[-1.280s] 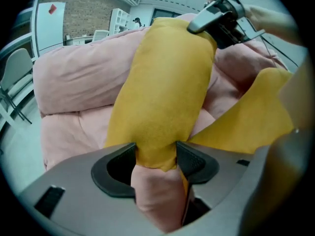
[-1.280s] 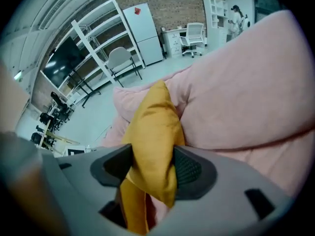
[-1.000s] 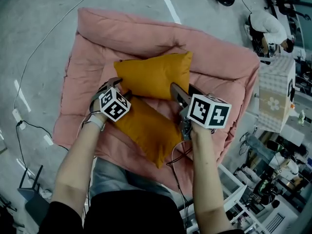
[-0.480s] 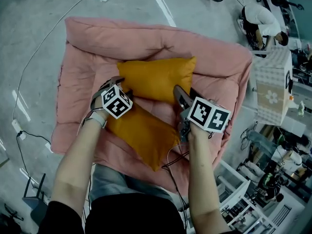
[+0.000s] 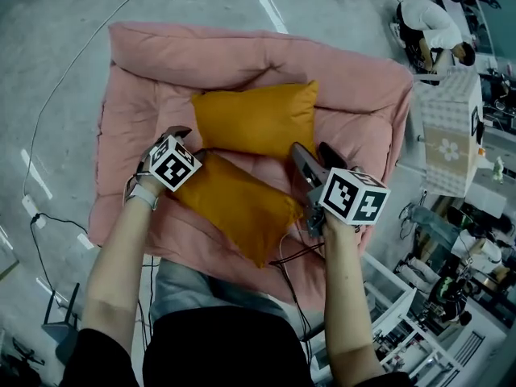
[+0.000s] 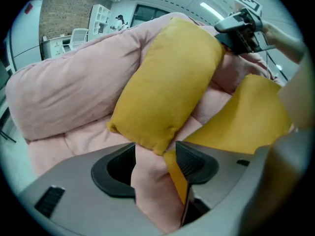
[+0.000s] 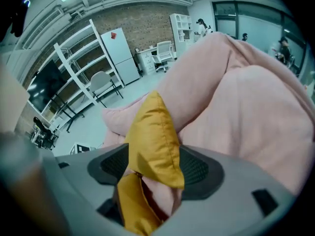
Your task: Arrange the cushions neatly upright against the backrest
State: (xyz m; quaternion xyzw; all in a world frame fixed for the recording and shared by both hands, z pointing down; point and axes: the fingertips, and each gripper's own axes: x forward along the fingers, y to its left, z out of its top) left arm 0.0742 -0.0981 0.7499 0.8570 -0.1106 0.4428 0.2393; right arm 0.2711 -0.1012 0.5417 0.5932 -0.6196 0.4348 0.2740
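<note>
Two orange cushions lie on the pink sofa (image 5: 161, 55). The far cushion (image 5: 254, 119) leans along the backrest (image 5: 242, 43); the near cushion (image 5: 238, 208) lies flat on the seat. My left gripper (image 5: 187, 139) is at their left ends, open. In the left gripper view the far cushion's corner (image 6: 152, 144) sits just beyond my left gripper (image 6: 155, 163), and the near cushion's edge (image 6: 179, 183) lies against one pad. My right gripper (image 5: 313, 153) is at the far cushion's right corner (image 7: 155, 136). Its jaws are opening, and the corner stands loosely between them.
A person (image 5: 431, 35) bends over at the top right, beside a patterned box (image 5: 451, 135). White shelving (image 5: 387, 321) stands at the lower right. Cables (image 5: 56, 95) run over the grey floor left of the sofa. My knees (image 5: 193, 289) touch the sofa's front edge.
The right gripper's jaws have spread apart around the cushion corner. My left gripper has drifted a little to the left and nearer. Both cushions stay about where they were.
</note>
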